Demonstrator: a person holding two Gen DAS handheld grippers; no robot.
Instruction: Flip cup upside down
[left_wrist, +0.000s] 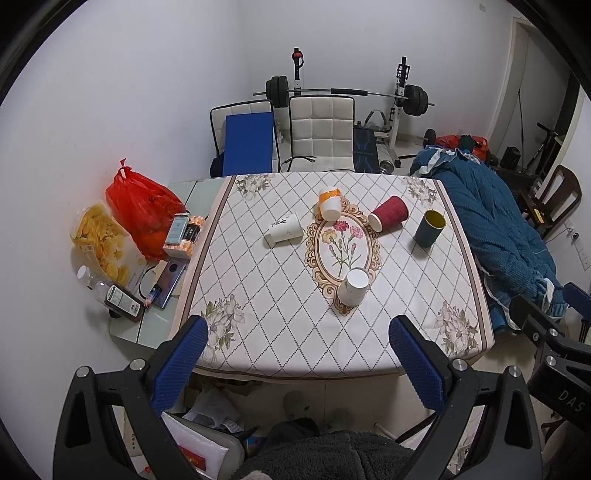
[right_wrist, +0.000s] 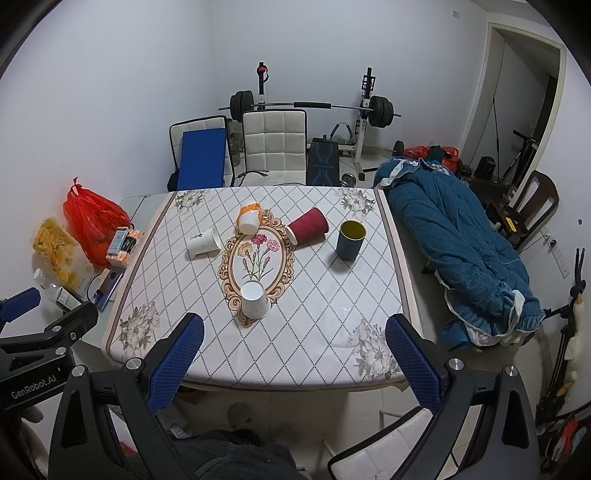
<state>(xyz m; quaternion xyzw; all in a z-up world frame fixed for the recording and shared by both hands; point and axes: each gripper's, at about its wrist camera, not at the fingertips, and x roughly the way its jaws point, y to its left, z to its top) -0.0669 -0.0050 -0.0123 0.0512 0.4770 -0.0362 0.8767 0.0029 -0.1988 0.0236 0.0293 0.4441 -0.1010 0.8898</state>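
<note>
Dark doorway (right_wrist: 532, 110) w/ right wrist view only

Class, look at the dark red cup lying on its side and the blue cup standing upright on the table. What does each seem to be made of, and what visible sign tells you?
Dark red cup: probably paper, matte; its wall shows fine ribbing, and a white rim and lining show at the mouth. Blue cup: probably plastic or glazed ceramic; smooth, even wall with a yellowish inside. The view cannot settle which.
</note>
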